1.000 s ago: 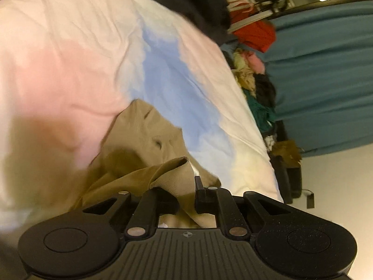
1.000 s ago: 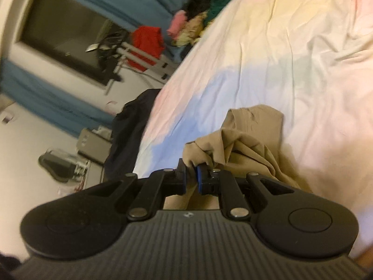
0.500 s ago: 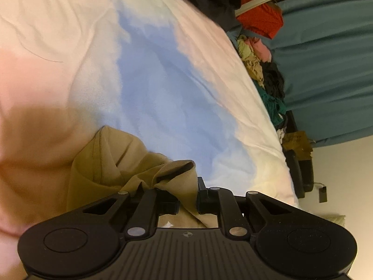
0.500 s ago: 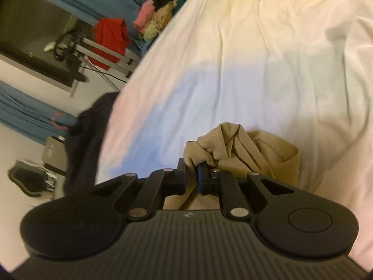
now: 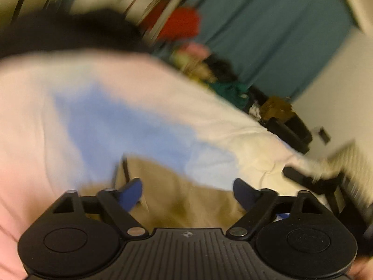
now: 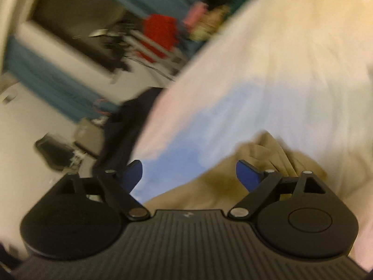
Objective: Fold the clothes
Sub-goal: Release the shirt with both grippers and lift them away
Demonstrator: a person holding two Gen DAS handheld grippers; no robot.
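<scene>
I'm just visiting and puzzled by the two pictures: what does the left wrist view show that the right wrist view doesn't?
Only the left view: the other hand-held gripper at its right edge, blurred, and a brown heap past the bed. Only the right view: a dark window and clutter on the floor. Both: open blue pads, the tan garment lying loose between them, the pastel sheet, a red cloth, teal curtains.

A garment [image 5: 177, 186] is lying on the bed sheet [image 5: 116, 93], just ahead of both cameras. A clothes pile [image 5: 209, 70] is sitting behind the bed's far edge, before a curtain [image 5: 268, 35].
</scene>
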